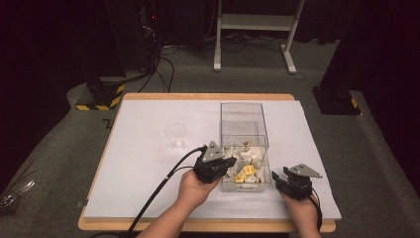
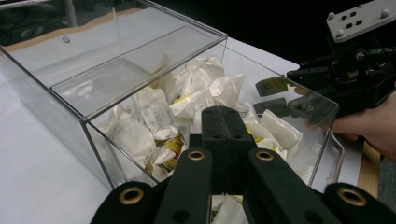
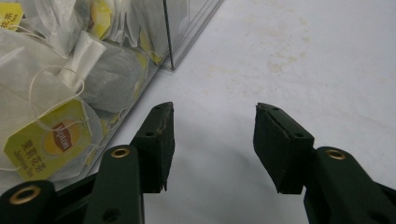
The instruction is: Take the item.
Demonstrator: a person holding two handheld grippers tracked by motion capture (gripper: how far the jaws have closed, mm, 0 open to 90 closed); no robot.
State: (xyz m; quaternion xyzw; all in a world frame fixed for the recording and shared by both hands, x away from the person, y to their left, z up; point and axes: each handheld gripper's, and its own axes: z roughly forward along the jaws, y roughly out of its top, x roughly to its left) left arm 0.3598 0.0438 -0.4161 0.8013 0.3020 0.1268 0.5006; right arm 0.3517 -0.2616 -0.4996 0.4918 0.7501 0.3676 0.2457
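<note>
Tea bags [image 2: 205,91] all lie in the clear box [image 1: 245,111]; your left gripper [image 2: 223,122] hovers closed, holding none, your right gripper [image 3: 212,140] half-open, empty.

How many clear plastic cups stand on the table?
1. The clear cup stands on the white table, left of the clear box and apart from it; none seems hidden.

The grey carpeted floor [image 1: 59,148] surrounded the white-topped, wood-edged table [image 1: 148,173]. At twelve o'clock stood a white metal frame stand [image 1: 257,29]; at ten o'clock, a yellow-black striped base [image 1: 101,96]. The surroundings were dark.
</note>
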